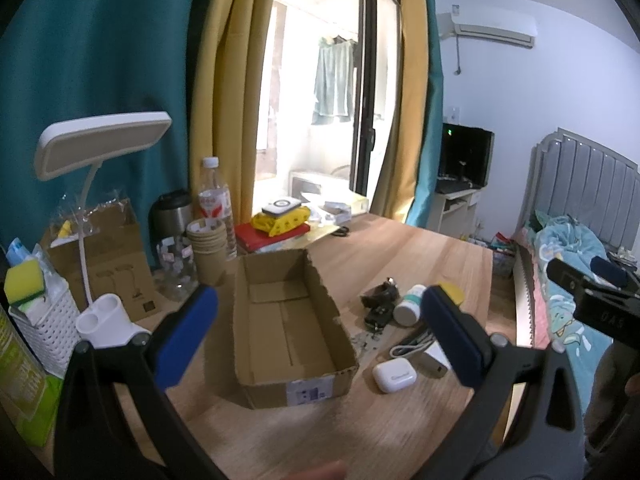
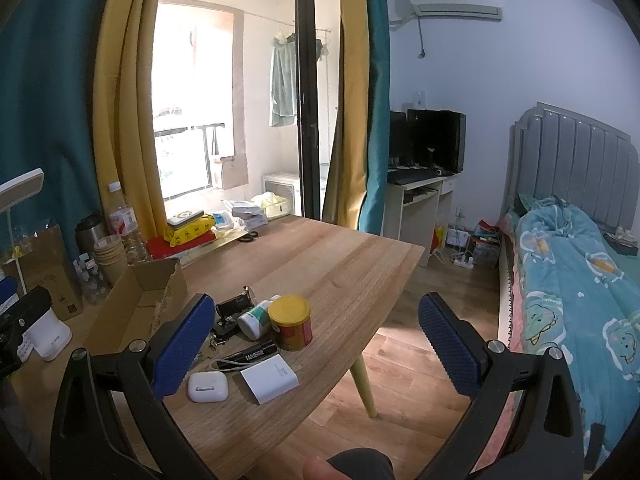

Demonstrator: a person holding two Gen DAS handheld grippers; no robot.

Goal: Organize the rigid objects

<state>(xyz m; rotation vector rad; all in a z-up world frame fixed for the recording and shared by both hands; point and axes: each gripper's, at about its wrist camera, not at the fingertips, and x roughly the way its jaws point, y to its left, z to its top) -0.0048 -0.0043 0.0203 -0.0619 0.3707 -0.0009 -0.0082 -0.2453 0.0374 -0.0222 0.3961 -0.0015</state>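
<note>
An open, empty cardboard box [image 1: 288,332] lies on the wooden table [image 2: 320,256]; its corner shows in the right wrist view [image 2: 140,300]. Right of it sit a white earbud case [image 1: 394,376] [image 2: 207,386], a white power bank [image 2: 270,378], a black flashlight [image 2: 256,352], a white pill bottle [image 1: 410,305] [image 2: 256,318], a yellow-lidded red can [image 2: 291,322] and black clips [image 1: 380,300] [image 2: 234,306]. My left gripper [image 1: 320,334] is open above the box. My right gripper [image 2: 316,344] is open, above the small items.
At the table's left stand a white desk lamp [image 1: 102,160], a white basket with a sponge [image 1: 40,320], paper cups [image 1: 208,248], a water bottle [image 1: 214,204], a thermos [image 1: 172,212] and books [image 1: 272,232]. A bed [image 2: 572,280] lies to the right.
</note>
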